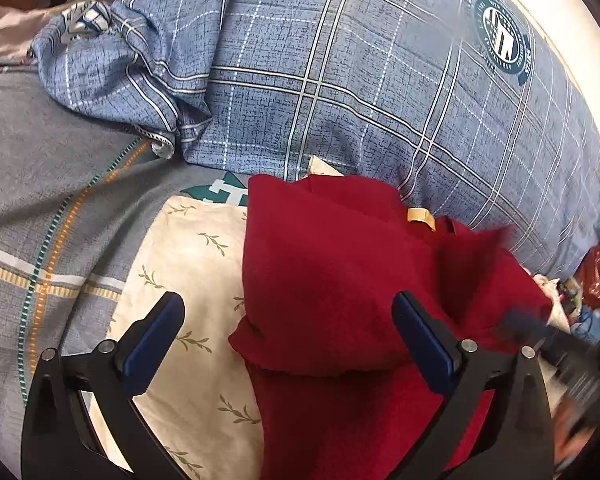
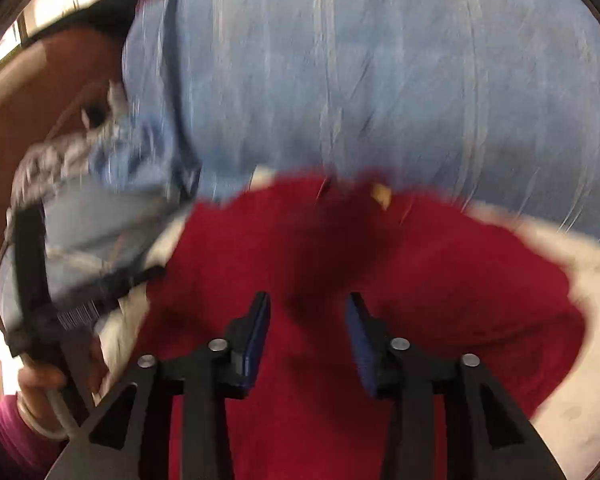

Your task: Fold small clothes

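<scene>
A dark red garment [image 1: 340, 272] lies folded over itself on a cream leaf-print cloth [image 1: 188, 264], a tan label [image 1: 420, 218] showing near its far edge. My left gripper [image 1: 290, 316] hovers open and wide over the garment's left edge, holding nothing. At the right rim of the left wrist view, my right gripper [image 1: 556, 344] appears as a dark blur. The right wrist view is smeared by motion. There the right gripper [image 2: 307, 314] stands open above the red garment [image 2: 440, 280], with nothing between its blue pads [image 2: 260, 332]. The left gripper [image 2: 32, 276] shows at the left edge.
A blue plaid duvet [image 1: 340, 80] is bunched up behind the garment. A grey patterned sheet [image 1: 40, 200] covers the bed on the left. A red bag and small clutter [image 1: 596, 276] lie at the far right. A hand [image 2: 40, 380] with a pink sleeve shows bottom left.
</scene>
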`<state>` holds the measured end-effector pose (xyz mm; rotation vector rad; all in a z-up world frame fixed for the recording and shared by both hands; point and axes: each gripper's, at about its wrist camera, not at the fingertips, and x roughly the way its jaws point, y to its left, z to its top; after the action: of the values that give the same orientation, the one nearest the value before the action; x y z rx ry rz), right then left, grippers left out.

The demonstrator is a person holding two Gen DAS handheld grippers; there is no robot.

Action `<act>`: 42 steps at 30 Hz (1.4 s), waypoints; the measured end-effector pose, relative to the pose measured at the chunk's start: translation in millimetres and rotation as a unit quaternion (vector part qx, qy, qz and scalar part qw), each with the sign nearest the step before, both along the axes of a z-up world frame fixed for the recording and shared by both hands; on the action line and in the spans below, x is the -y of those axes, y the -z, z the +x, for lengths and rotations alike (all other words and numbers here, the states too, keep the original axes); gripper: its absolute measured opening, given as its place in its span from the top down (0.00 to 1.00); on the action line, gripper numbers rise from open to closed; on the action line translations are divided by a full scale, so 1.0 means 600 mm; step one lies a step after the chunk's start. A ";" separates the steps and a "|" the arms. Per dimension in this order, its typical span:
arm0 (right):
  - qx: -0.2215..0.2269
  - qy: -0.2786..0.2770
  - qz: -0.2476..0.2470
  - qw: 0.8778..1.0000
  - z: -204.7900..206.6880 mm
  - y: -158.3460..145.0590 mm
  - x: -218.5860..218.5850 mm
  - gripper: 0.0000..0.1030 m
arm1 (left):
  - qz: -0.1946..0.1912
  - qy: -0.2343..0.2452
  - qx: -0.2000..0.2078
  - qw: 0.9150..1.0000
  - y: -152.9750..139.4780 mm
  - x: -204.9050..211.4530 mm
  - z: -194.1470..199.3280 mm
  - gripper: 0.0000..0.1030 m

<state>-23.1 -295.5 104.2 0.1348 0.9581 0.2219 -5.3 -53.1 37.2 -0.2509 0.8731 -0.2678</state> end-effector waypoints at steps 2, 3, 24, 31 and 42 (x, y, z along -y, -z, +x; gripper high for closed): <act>-0.018 -0.011 0.007 1.000 -0.016 0.028 -0.010 0.54 | -0.003 0.000 -0.003 1.000 0.001 0.002 0.000 0.00; -0.017 -0.013 0.003 1.000 -0.024 0.032 -0.012 0.52 | -0.003 0.000 -0.002 1.000 0.001 0.003 0.001 0.00; 0.044 0.134 0.088 0.986 -0.145 -0.024 0.193 0.34 | 0.043 0.134 -0.028 0.990 -0.004 0.148 0.022 0.28; 0.049 0.146 0.071 0.985 -0.160 -0.032 0.217 0.34 | 0.108 0.145 -0.026 0.983 -0.011 0.207 0.030 0.91; 0.017 0.210 -0.018 0.977 -0.107 0.000 0.265 0.32 | 0.045 0.098 -0.006 0.994 -0.099 0.068 0.052 1.00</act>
<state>-87.0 -454.6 104.5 0.2952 0.8781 -0.1817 25.6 -94.1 96.8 -0.0830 0.9213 -0.4097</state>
